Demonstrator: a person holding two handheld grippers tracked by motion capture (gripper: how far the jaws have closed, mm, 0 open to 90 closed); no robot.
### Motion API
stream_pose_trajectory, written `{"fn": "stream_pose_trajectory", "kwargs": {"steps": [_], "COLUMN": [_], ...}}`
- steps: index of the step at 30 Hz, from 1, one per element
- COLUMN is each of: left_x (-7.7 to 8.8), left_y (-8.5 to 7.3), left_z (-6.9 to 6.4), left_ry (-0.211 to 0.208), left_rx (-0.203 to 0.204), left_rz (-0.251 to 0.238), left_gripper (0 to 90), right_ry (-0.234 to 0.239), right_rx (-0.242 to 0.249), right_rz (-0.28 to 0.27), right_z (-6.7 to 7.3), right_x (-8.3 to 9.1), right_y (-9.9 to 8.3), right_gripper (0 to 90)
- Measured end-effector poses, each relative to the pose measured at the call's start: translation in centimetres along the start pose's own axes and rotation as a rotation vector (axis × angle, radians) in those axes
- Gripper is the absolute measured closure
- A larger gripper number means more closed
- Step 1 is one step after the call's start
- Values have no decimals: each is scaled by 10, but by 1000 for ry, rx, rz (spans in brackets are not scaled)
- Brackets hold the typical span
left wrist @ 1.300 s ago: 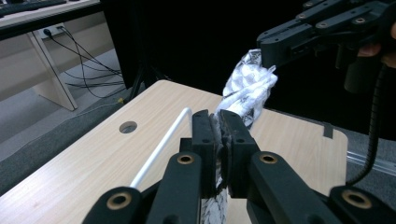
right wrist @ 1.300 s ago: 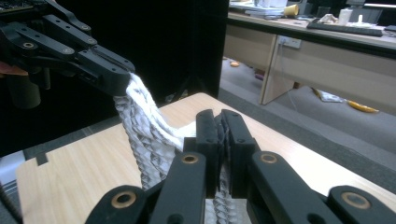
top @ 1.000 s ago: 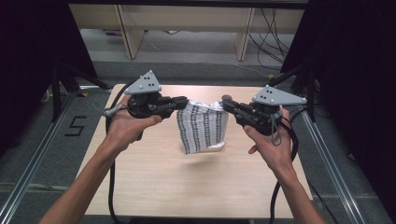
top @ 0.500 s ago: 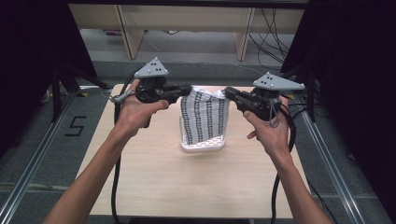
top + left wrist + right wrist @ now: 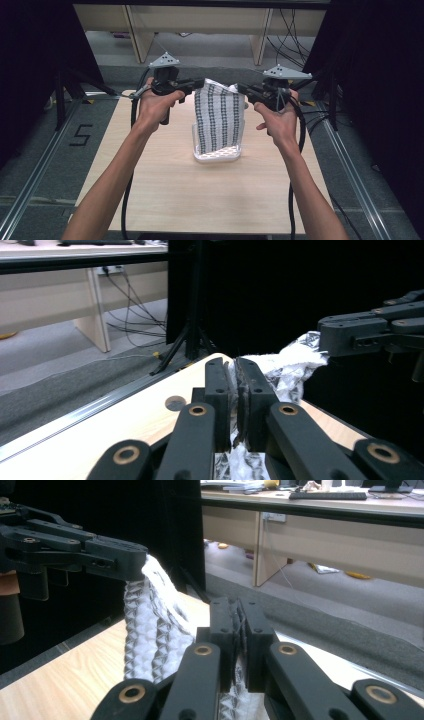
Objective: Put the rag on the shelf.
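Both grippers [image 5: 200, 84] [image 5: 239, 90] pinch cloth [image 5: 218, 117] top corners above table [image 5: 165, 190].

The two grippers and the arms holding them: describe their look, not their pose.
Both the left gripper and right gripper are black, with flat linkage bars on brass-coloured pivots. Each is topped by a grey three-cornered plate and trails a black cable. The forearms are bare, no sleeves in sight.
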State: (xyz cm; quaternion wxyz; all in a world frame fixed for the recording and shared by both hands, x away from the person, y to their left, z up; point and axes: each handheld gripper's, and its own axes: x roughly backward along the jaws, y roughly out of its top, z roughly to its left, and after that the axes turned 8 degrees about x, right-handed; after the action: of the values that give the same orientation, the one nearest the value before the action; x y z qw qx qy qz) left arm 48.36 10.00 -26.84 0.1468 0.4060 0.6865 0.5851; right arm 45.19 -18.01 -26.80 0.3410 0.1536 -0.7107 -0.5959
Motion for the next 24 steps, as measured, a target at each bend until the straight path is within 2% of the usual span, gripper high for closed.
{"fn": "stream_pose_trajectory", "kwargs": {"steps": [2,3,7,8,10,11,13,16,18,21,23,24], "left_x": [-2,-6,-13,-18,-20,-25,-30,-34,-39,-41,-43,-44], "left_y": [0,-1,-3,-4,-4,-5,-7,-9,-13,-15,-20,-22], "left_z": [2,7,13,17,19,22,26,28,33,37,41,42], "left_ry": [7,20,37,50,55,66,76,85,102,105,112,107], "left_rx": [9,28,52,59,66,77,91,94,105,112,122,123], "left_rz": [-3,-8,-8,-3,-1,0,6,13,25,30,43,42], "left_gripper": [844,844,841,840,838,836,835,834,833,830,828,828], "right_ry": [-9,-5,-12,-12,-19,-24,-30,-30,-40,-41,-47,-43], "right_rx": [11,-16,-24,-57,-55,-59,-87,-73,-95,-90,-114,-94], "right_rz": [-7,9,30,45,51,62,74,89,108,119,134,135], "right_z": [-2,-4,-11,-13,-15,-20,-21,-25,-26,-29,-29,-31], "right_x": [-3,-11,-24,-28,-30,-38,-43,-50,-58,-65,-69,-71], "right_y": [0,1,0,-1,-2,-6,-9,-12,-15,-19,-21,-22], "right_gripper": [870,869,868,868,868,867,867,866,865,865,864,863]}}
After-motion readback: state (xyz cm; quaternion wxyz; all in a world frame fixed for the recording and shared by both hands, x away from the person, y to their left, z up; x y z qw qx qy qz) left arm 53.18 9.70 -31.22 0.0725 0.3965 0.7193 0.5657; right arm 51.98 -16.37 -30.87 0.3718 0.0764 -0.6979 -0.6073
